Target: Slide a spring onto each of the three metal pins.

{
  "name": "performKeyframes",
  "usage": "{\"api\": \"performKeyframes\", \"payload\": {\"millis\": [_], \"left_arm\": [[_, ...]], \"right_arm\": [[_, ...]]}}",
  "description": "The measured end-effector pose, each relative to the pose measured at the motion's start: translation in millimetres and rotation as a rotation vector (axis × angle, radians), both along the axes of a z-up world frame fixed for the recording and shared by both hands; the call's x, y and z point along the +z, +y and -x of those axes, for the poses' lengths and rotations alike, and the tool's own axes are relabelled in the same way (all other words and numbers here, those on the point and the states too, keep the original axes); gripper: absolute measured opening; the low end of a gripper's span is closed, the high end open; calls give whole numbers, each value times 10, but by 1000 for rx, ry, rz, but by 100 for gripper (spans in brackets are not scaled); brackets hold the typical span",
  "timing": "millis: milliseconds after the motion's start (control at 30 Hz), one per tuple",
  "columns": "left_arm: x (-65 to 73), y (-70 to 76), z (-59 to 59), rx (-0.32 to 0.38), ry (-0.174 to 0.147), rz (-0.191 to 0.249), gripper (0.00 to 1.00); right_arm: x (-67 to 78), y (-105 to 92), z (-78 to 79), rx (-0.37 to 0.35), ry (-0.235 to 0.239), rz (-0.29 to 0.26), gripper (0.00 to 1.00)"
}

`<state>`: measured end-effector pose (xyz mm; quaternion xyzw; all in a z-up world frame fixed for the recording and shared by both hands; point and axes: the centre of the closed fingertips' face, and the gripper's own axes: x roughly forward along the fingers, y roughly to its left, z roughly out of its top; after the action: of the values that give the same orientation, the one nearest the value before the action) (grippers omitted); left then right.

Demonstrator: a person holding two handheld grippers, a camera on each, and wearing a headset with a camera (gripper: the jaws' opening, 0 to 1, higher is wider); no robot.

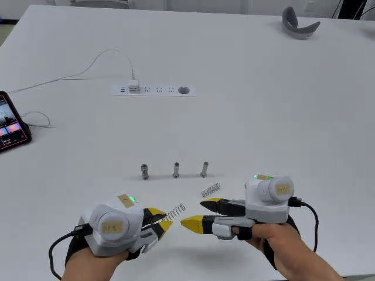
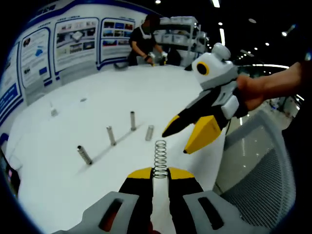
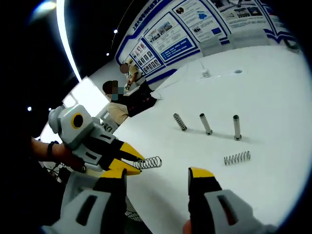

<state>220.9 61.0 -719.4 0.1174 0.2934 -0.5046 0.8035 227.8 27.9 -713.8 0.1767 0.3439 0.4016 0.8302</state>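
Three metal pins stand in a row on the white table [image 1: 263, 117]: the left pin [image 1: 145, 171] wears a spring, while the middle pin [image 1: 176, 170] and right pin [image 1: 204, 170] are bare. A loose spring [image 1: 211, 189] lies just in front of the right pin. My left gripper [image 1: 161, 218] is shut on another spring [image 1: 176, 211], which sticks out ahead of its jaws [image 2: 160, 155]. My right gripper [image 1: 193, 213] is open and holds nothing, its tips close to the held spring's free end. In the right gripper view, the sprung pin [image 3: 180, 122], bare pins [image 3: 205, 124] [image 3: 236, 127] and loose spring [image 3: 237, 157] lie ahead.
A white power strip [image 1: 153, 89] with a plugged charger and cable lies behind the pins. A device with a lit screen [image 1: 12, 124] sits at the left edge. A grey curved object [image 1: 299, 26] rests far right. People stand beyond the table [image 2: 144, 41].
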Motion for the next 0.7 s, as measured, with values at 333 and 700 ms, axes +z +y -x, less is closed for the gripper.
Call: {"api": "performKeyframes", "payload": {"millis": [333,700], "left_arm": [[86,-179,106,-59,-11,22,10],[101,-208,130,-91,-21,14,10]], "right_arm": [[55,51,28,8,32,-63,32],[130,36,40,5,66,-127,18]]}}
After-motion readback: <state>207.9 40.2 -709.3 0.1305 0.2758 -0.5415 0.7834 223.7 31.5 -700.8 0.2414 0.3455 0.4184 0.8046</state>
